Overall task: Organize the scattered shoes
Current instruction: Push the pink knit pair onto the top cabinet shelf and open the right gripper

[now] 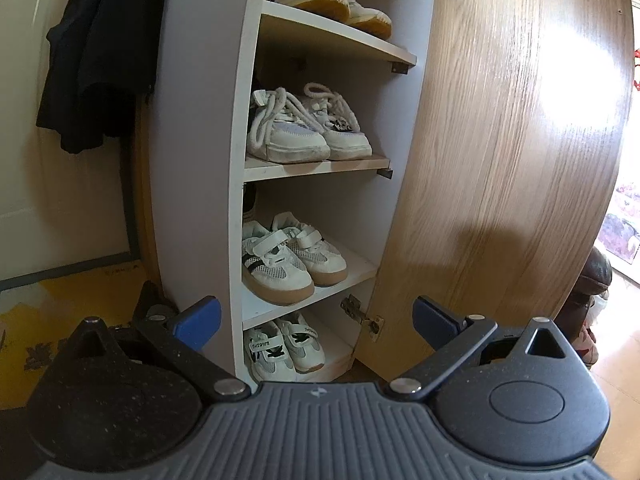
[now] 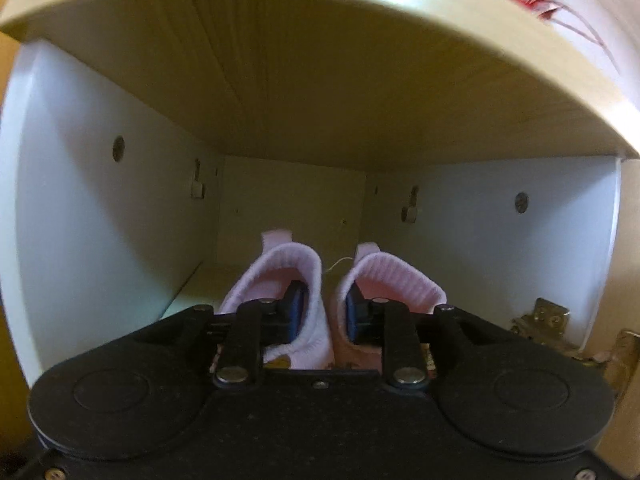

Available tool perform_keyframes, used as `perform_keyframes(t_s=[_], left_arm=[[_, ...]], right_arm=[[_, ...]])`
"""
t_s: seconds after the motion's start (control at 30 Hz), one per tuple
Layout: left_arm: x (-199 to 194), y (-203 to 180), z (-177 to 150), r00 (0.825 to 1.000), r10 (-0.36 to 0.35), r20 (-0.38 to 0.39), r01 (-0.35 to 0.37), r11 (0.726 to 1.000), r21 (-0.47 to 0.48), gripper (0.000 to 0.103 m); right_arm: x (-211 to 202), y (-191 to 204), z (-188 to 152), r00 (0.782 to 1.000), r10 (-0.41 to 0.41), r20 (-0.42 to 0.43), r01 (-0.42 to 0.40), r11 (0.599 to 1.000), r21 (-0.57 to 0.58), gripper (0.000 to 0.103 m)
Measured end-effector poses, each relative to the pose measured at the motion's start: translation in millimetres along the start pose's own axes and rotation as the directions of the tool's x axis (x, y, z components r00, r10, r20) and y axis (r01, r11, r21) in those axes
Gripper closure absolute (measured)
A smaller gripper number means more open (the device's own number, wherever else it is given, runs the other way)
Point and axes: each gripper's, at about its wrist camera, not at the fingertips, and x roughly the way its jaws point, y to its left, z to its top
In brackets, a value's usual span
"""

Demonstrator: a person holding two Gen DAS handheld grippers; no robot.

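Two small pink shoes, the left one and the right one, stand side by side, heels toward me, inside a white cabinet compartment. My right gripper has one finger down inside each shoe. The two inner collar walls stand between the blue pads and keep their full shape, so the jaws are slightly open around them. In the left wrist view my left gripper hangs wide open and empty in front of the shoe cabinet.
The cabinet's wooden door stands open on the right. Its shelves hold a beige pair, white lace sneakers, strap sneakers and a bottom pair. A dark garment hangs left. Brown boots stand right. A hinge juts in.
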Motion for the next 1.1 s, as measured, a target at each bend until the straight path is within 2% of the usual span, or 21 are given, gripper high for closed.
perform_keyframes(t_s=[0.1, 0.17, 0.23, 0.5, 0.67, 0.77, 0.8, 0.83, 0.87, 0.93, 1.03, 1.1], left_arm=[[0, 0, 0, 1.0, 0.001, -0.002, -0.001, 1.0, 0.0, 0.0], [0, 1, -1, 1.0, 0.003, -0.002, -0.003, 1.0, -0.002, 0.001], [0, 1, -1, 1.0, 0.002, -0.004, -0.002, 1.0, -0.002, 0.001], [-4, -4, -1, 1.0, -0.002, 0.007, 0.002, 1.0, 0.008, 0.001], [-5, -12, -4, 1.0, -0.003, 0.008, 0.002, 1.0, 0.031, 0.001], [-7, -19, -7, 1.0, -0.005, 0.003, 0.004, 0.999, 0.046, 0.0], [-8, -21, -7, 1.0, -0.006, 0.005, 0.005, 0.999, 0.051, 0.0], [-9, -24, -8, 1.0, -0.005, 0.008, 0.004, 0.998, 0.06, 0.001], [-10, -27, -9, 1.0, -0.004, 0.01, 0.003, 0.998, 0.068, 0.001], [-11, -31, -11, 1.0, 0.0, 0.011, -0.001, 0.997, 0.08, 0.001], [-10, -33, -12, 1.0, 0.002, 0.009, -0.003, 0.996, 0.089, 0.001], [-9, -33, -11, 1.0, 0.003, 0.008, -0.004, 0.996, 0.092, 0.001]], right_arm=[[1, 8, 6, 0.999, -0.03, -0.017, 0.03, 0.999, -0.039, 0.055], [0, 11, 8, 0.999, -0.031, -0.024, 0.03, 0.998, -0.058, 0.035], [-6, 16, 9, 0.998, -0.054, -0.02, 0.052, 0.994, -0.092, 0.032], [-37, 0, 1, 0.997, -0.064, 0.045, 0.066, 0.997, -0.041, 0.024], [-72, -9, -24, 0.995, -0.06, 0.085, 0.062, 0.998, -0.014, 0.008], [-90, -7, -46, 0.993, -0.076, 0.086, 0.079, 0.996, -0.041, 0.009], [-91, -3, -54, 0.989, -0.112, 0.094, 0.12, 0.99, -0.075, 0.011], [-96, -1, -58, 0.987, -0.127, 0.1, 0.136, 0.987, -0.087, 0.018], [-101, -3, -67, 0.987, -0.114, 0.11, 0.122, 0.99, -0.066, 0.03], [-104, -7, -75, 0.99, -0.083, 0.11, 0.086, 0.996, -0.018, 0.036], [-104, -12, -83, 0.992, -0.052, 0.117, 0.049, 0.998, 0.026, 0.037], [-100, -20, -84, 0.991, -0.007, 0.133, -0.004, 0.996, 0.087, 0.037]])
